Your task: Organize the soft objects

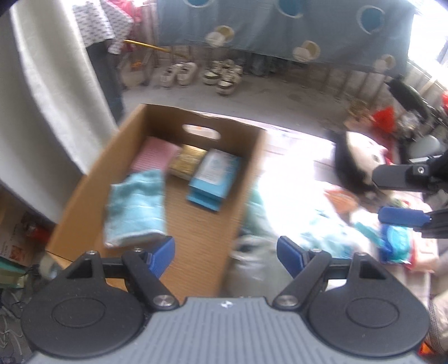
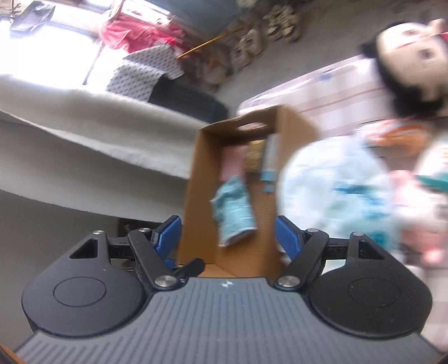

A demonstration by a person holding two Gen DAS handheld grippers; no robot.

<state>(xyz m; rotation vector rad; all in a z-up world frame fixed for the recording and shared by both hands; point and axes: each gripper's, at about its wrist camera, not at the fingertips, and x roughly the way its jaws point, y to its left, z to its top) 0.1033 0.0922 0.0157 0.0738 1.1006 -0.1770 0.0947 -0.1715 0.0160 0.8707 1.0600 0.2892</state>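
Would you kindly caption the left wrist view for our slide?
Open left gripper above a cardboard box holding a folded teal towel.

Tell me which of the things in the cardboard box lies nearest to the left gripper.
The light blue folded towel. It lies at the near end of the cardboard box, while the pink, gold and blue packs sit by the far wall.

Grey floor (image 1: 252, 95), blue dotted hanging cloth (image 1: 280, 30) — shoes (image 1: 221, 74) beneath, bright daylight

Pairs of shoes (image 1: 207, 74) are sitting along the floor beneath a blue spotted cloth (image 1: 280, 25) I am facing. A white drape (image 2: 84, 134) is hanging left of me.
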